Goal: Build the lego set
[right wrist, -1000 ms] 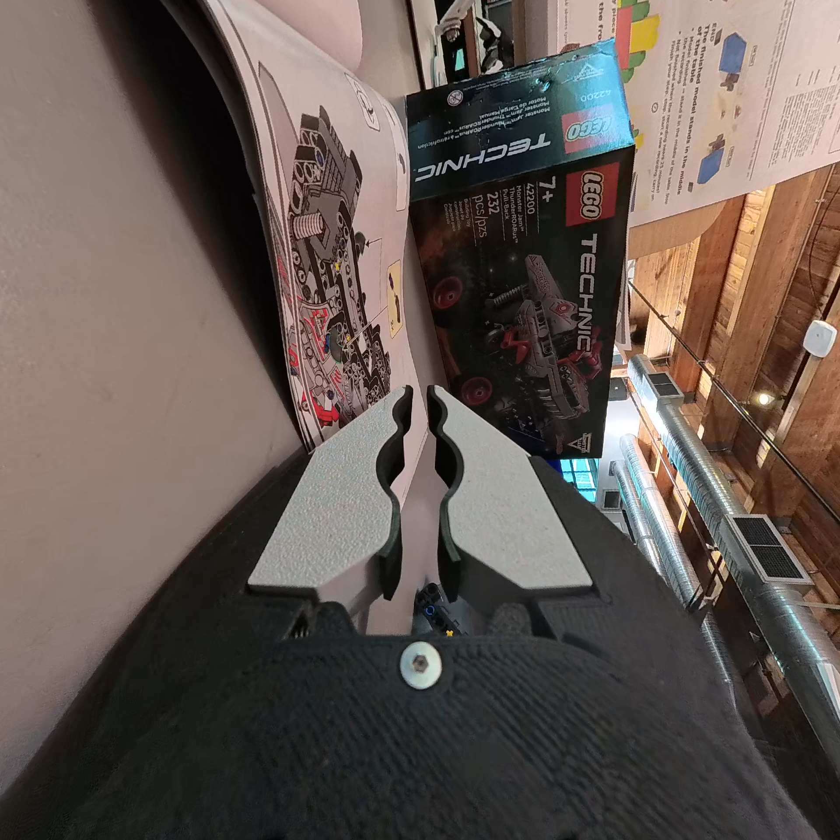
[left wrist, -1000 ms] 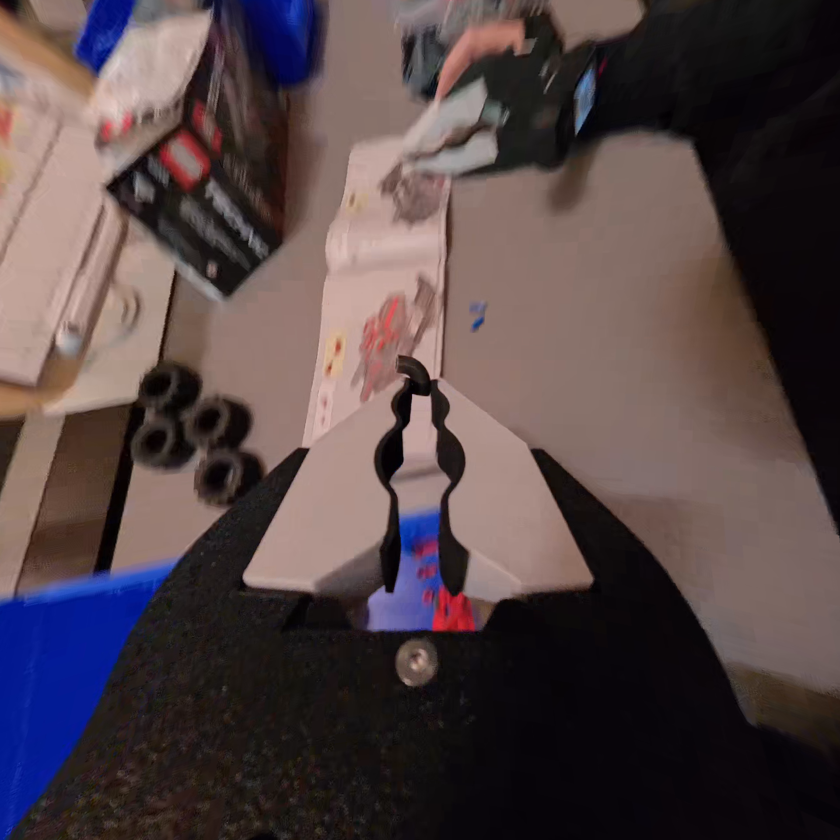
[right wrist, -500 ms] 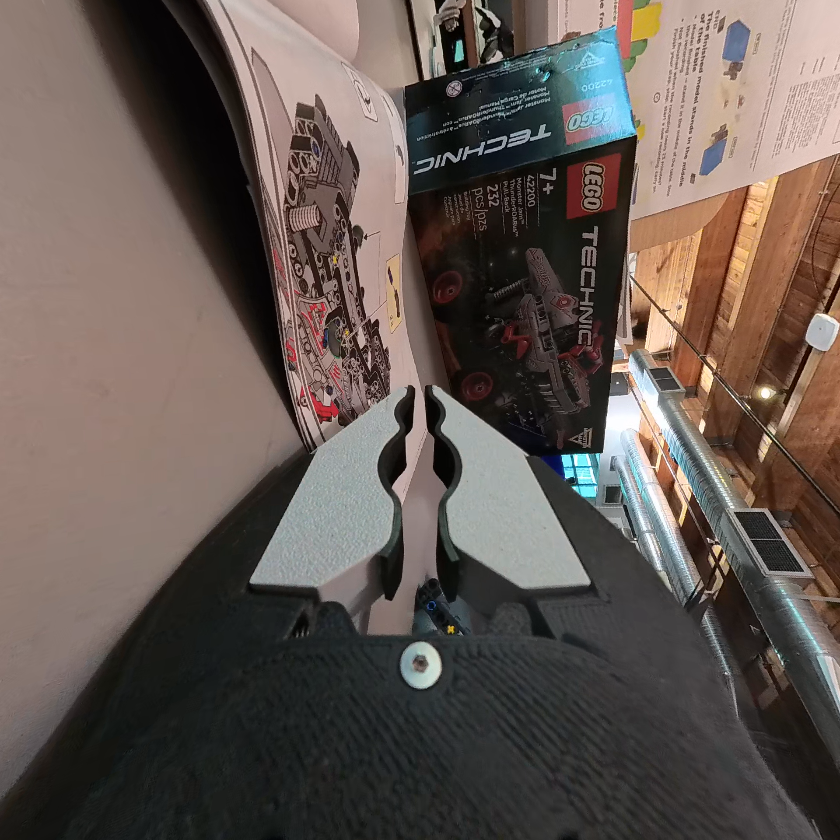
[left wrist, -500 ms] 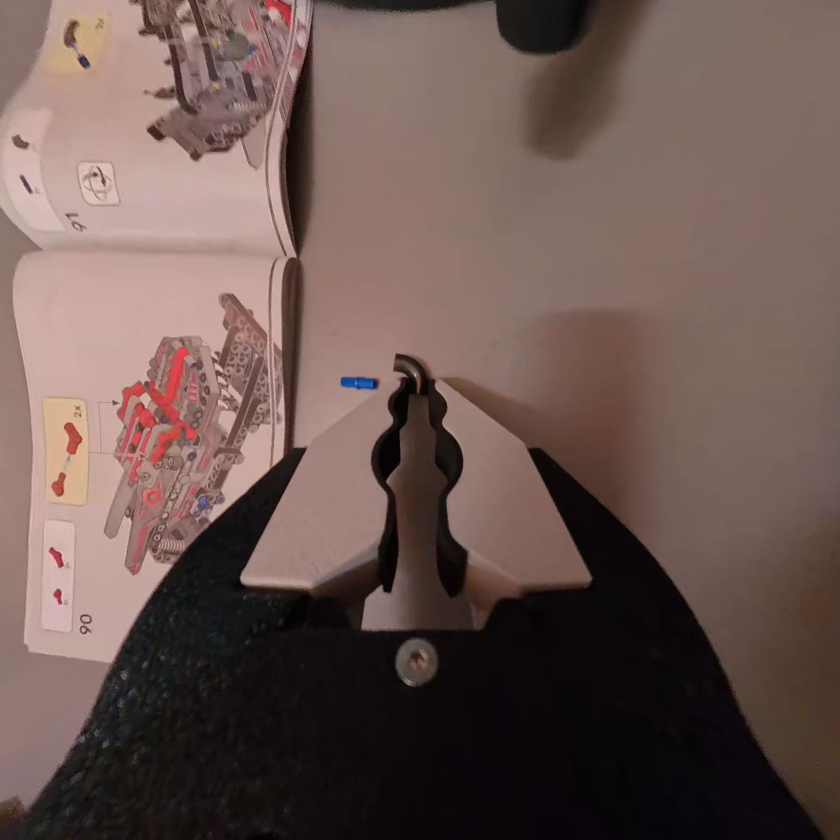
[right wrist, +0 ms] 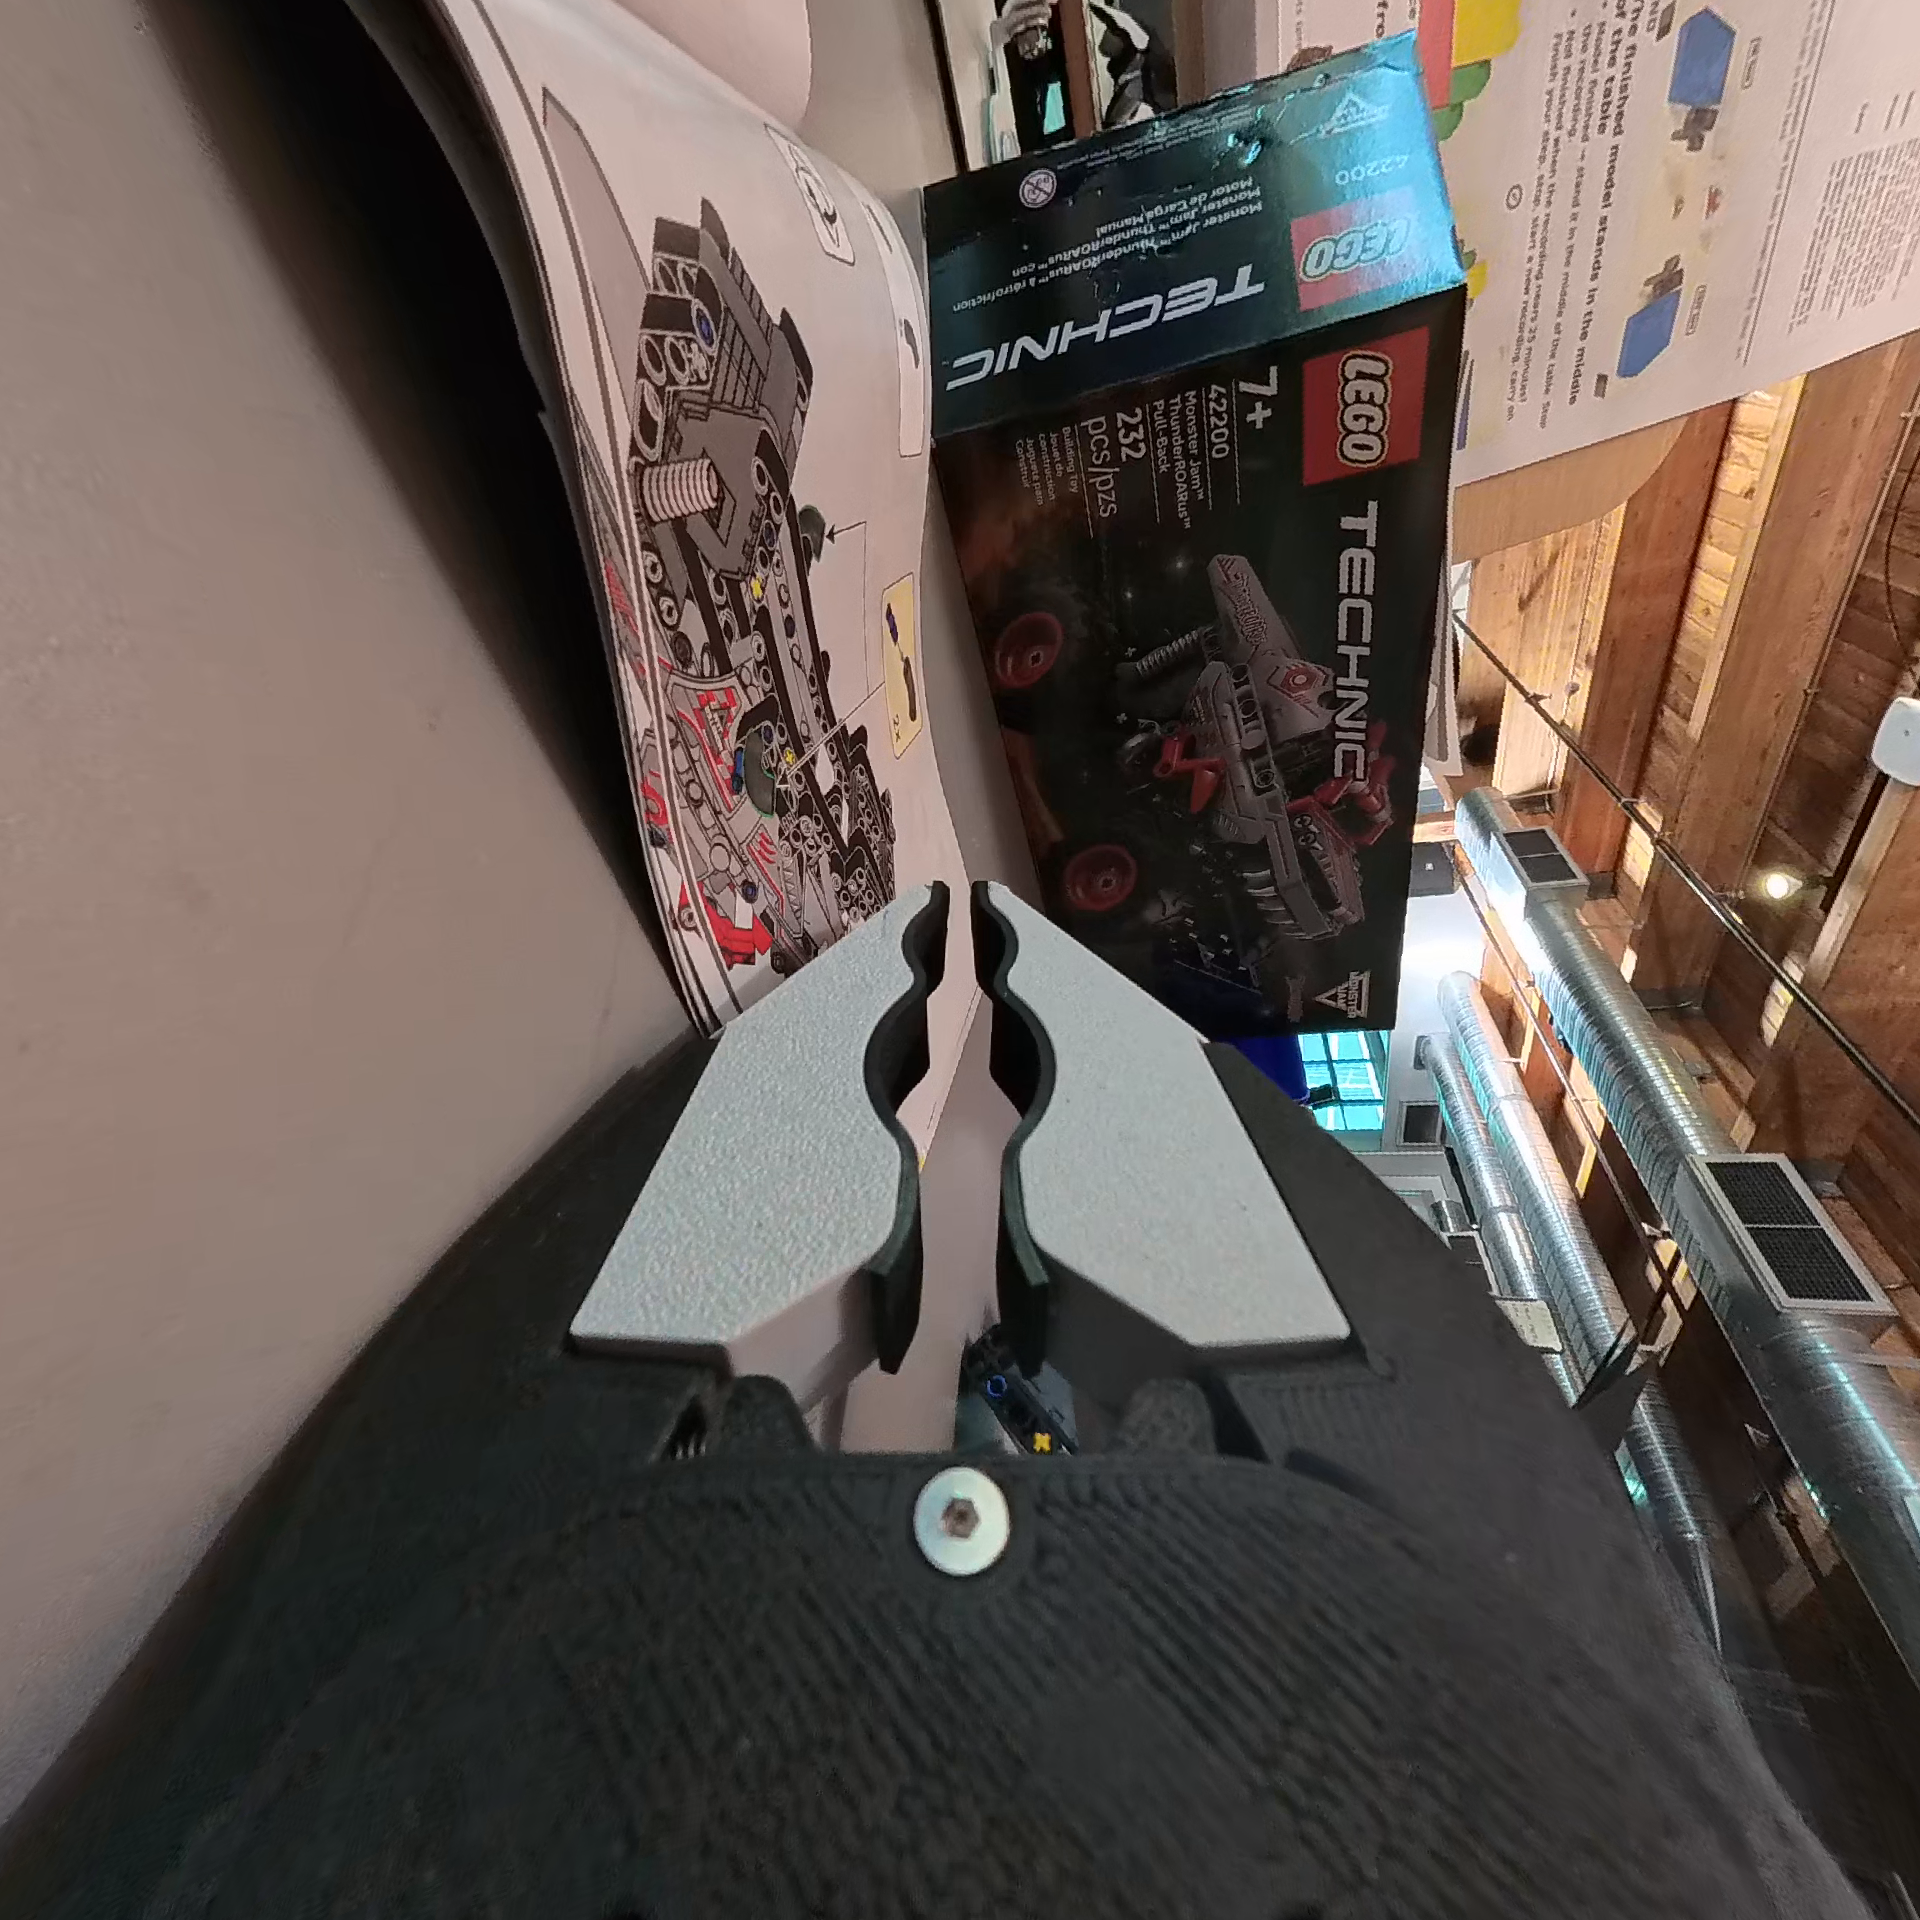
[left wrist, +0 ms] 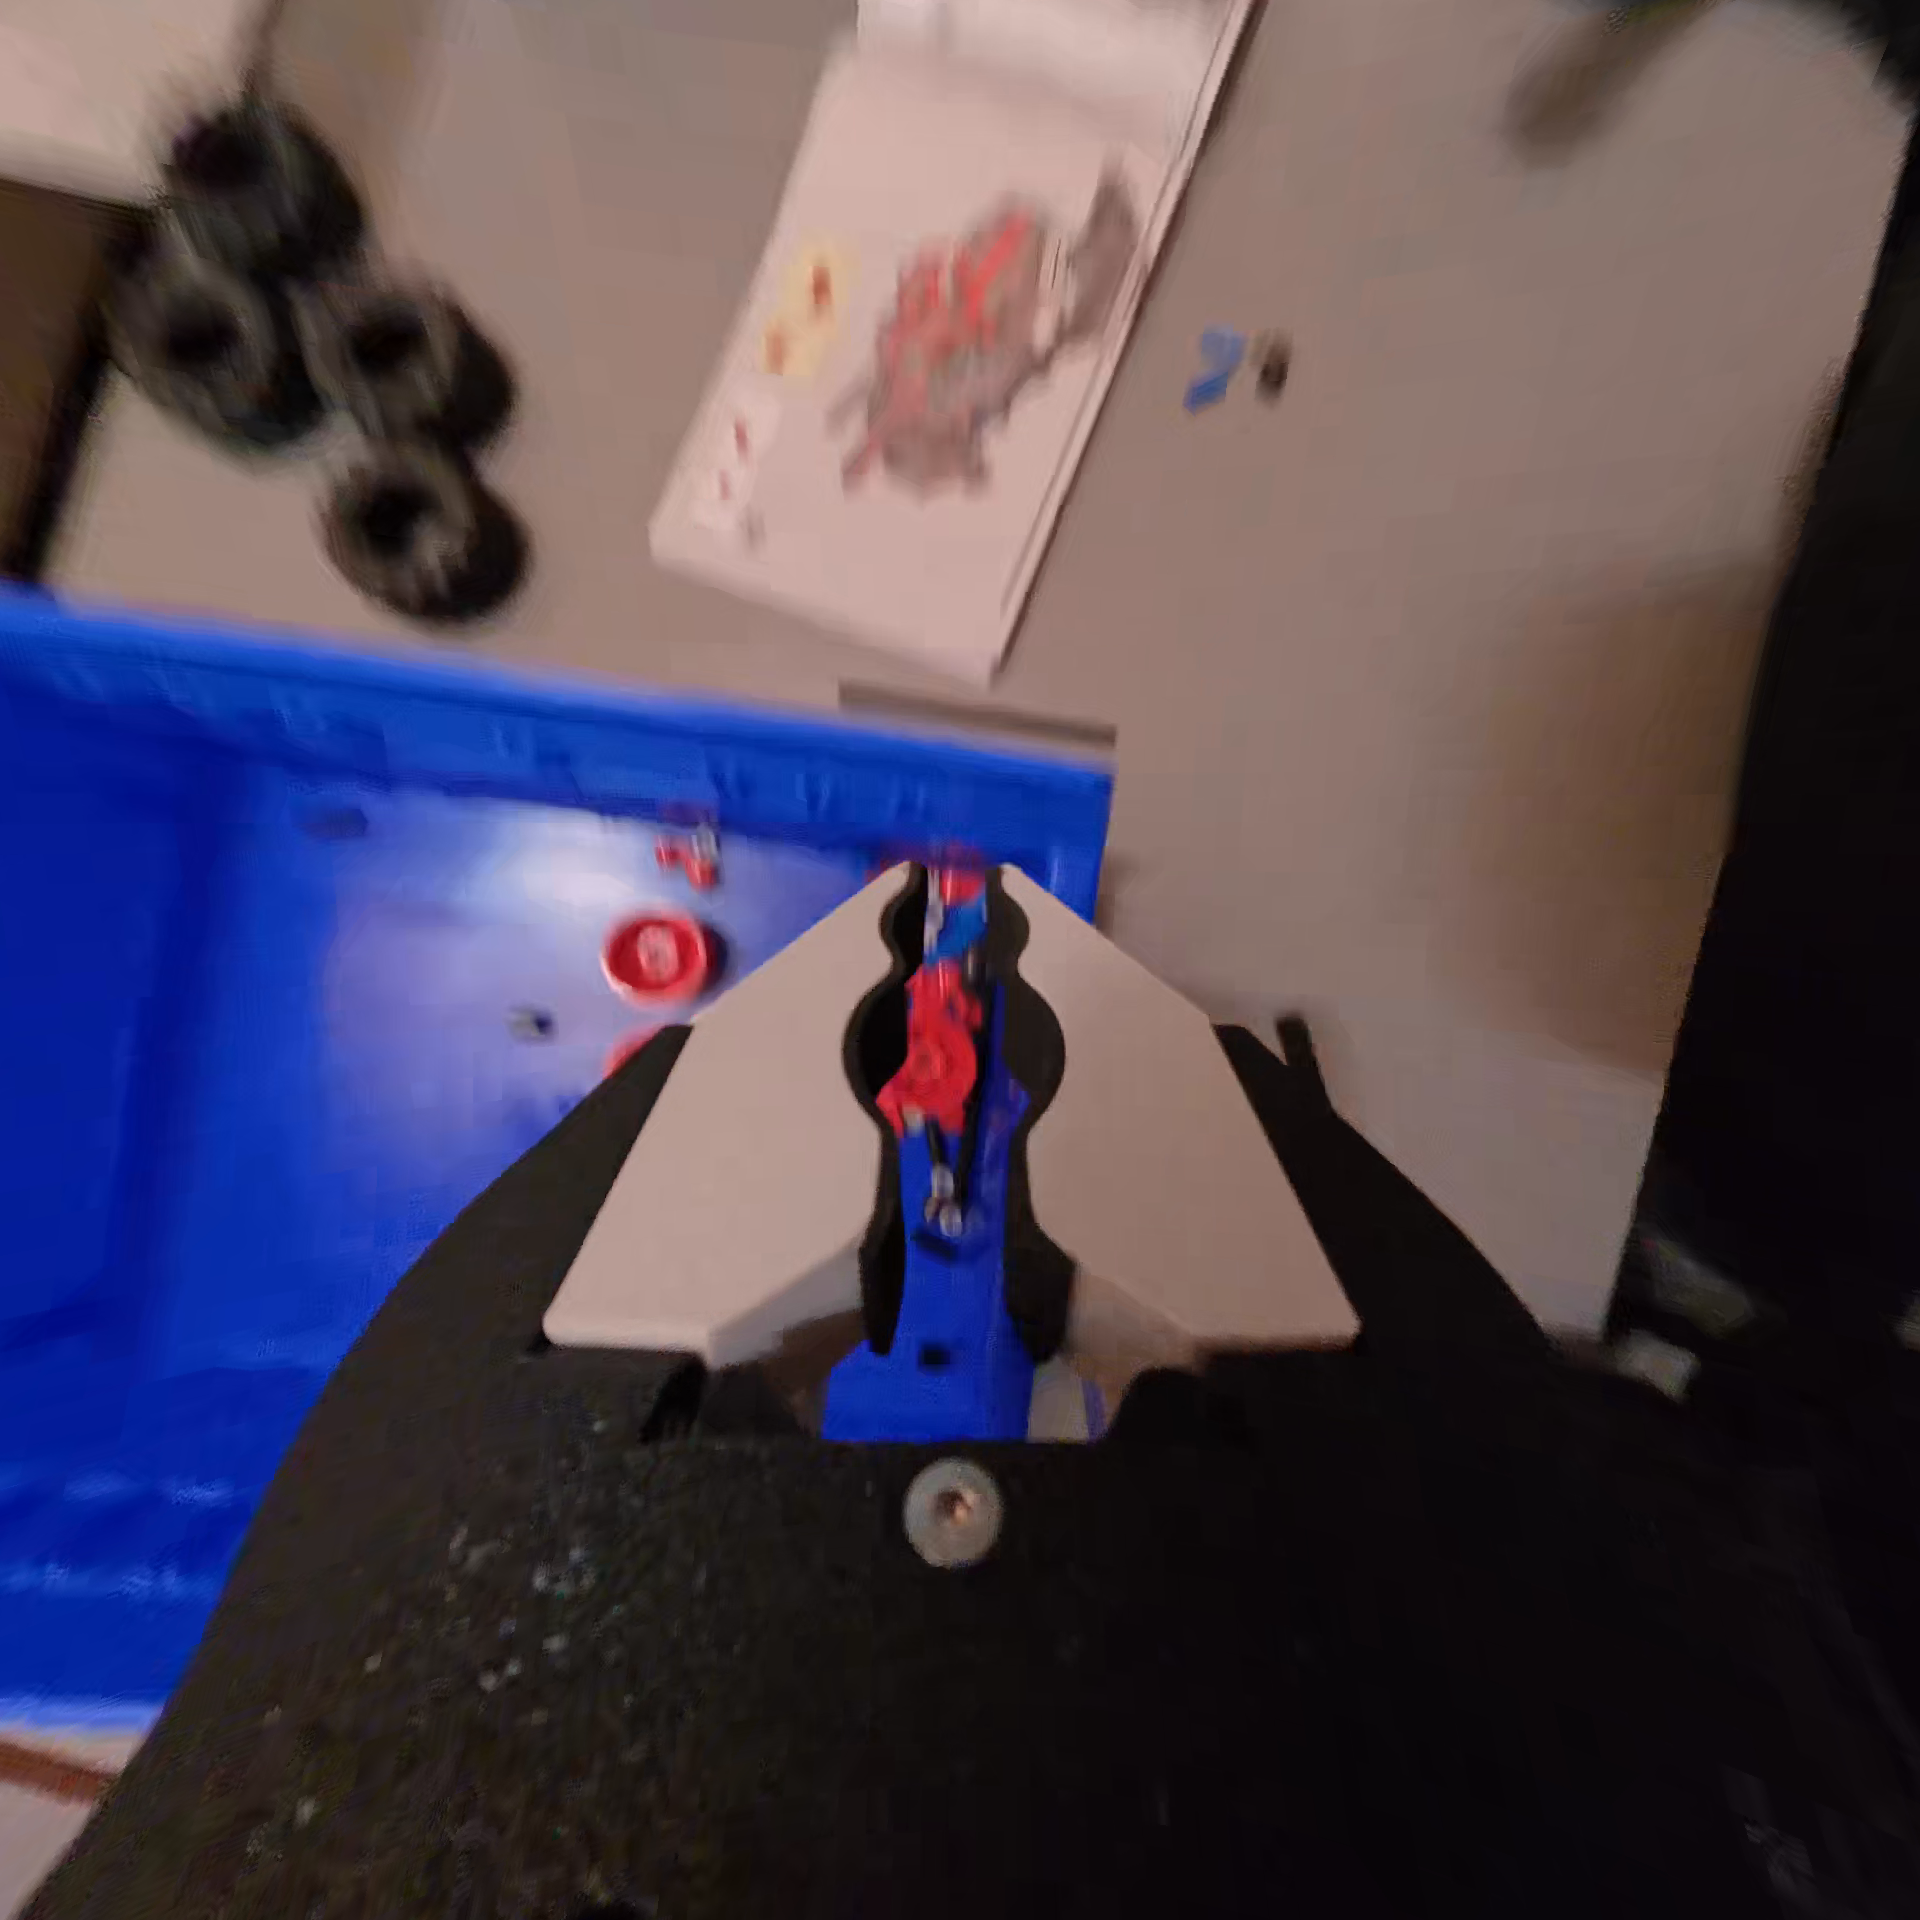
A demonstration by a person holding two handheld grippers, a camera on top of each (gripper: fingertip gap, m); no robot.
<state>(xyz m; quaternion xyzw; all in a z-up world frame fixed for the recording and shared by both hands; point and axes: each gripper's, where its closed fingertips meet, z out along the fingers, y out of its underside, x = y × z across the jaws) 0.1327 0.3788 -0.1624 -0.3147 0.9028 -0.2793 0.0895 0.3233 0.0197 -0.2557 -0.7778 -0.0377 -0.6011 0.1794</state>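
Note:
My left gripper [left wrist: 956,878] hovers over the right end of a blue bin [left wrist: 520,717]. Its jaws stand slightly apart with nothing between them. Red round pieces [left wrist: 655,956] and other small red parts lie in the bin. A small dark curved piece [left wrist: 1270,364] lies on the table beside a blue pin [left wrist: 1210,369]. The open instruction booklet [left wrist: 935,364] lies beyond the bin and also shows in the right wrist view [right wrist: 727,623]. My right gripper [right wrist: 961,894] lies on its side, jaws nearly touching, nothing between its tips. A bit of dark build [right wrist: 1013,1403] shows under its finger bases.
Several black tyres [left wrist: 312,343] sit at the far left of the beige table [left wrist: 1351,727]. The dark set box [right wrist: 1195,623] stands behind the booklet. A dark edge runs along the table's right side [left wrist: 1818,727]. The left wrist view is motion-blurred. The grippers' ends are close to 40 centimetres from one another.
My left gripper let go of the small dark curved piece beside the blue pin, then swung back over the blue bin. The right gripper has barely moved.

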